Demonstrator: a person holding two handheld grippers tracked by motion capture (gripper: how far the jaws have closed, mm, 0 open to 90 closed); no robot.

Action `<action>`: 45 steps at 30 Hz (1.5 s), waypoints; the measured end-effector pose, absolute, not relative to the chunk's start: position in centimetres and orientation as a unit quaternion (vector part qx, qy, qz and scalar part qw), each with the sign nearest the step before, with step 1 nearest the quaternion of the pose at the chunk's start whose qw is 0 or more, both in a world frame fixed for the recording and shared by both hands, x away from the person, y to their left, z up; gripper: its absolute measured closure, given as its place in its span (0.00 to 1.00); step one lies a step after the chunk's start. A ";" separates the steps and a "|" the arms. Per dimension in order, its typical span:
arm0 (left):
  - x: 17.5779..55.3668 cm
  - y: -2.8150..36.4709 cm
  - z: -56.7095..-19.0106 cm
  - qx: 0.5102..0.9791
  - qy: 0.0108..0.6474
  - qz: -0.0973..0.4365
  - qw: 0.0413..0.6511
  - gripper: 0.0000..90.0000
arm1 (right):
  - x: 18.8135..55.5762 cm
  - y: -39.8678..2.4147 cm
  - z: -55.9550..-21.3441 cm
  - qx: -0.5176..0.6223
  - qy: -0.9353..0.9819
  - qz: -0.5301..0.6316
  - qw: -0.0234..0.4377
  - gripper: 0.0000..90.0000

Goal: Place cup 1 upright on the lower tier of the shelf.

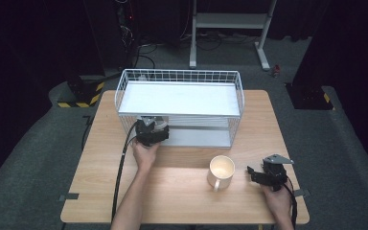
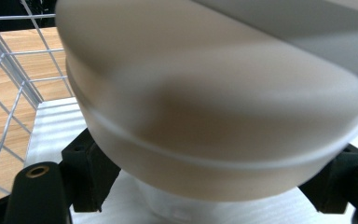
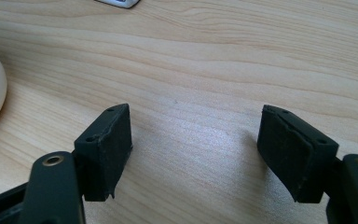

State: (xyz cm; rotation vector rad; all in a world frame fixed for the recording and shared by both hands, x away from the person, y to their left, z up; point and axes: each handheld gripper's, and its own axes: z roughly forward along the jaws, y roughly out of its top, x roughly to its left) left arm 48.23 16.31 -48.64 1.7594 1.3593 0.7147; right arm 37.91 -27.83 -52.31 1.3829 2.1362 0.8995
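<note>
The left claw [image 1: 152, 125] grips a cream bowl [image 2: 214, 107] just inside the wire rack's [image 1: 179, 75] lower tier, beside its side mesh, while the right claw [image 1: 255, 173] rests empty and apart on bare desk [image 1: 182, 206] near the mug [image 1: 220, 171].

Mug [image 1: 221, 170] before wire rack [image 1: 179, 75]

Wooden table [image 1: 182, 191]; grey carpet [image 1: 28, 163]; metal stand [image 1: 230, 21] behind
</note>
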 end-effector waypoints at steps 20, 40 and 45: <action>49.5 16.0 -48.9 0.686 0.543 0.282 0.394 0.21 | 37.9 -27.8 -52.3 0.500 0.772 0.325 0.220 0.29; 49.2 16.3 -48.8 0.695 0.544 0.279 0.379 0.15 | 37.9 -27.8 -52.3 0.499 0.773 0.325 0.219 0.29; 48.9 16.6 -48.9 0.699 0.546 0.265 0.377 0.15 | 37.9 -27.8 -52.3 0.499 0.773 0.325 0.219 0.29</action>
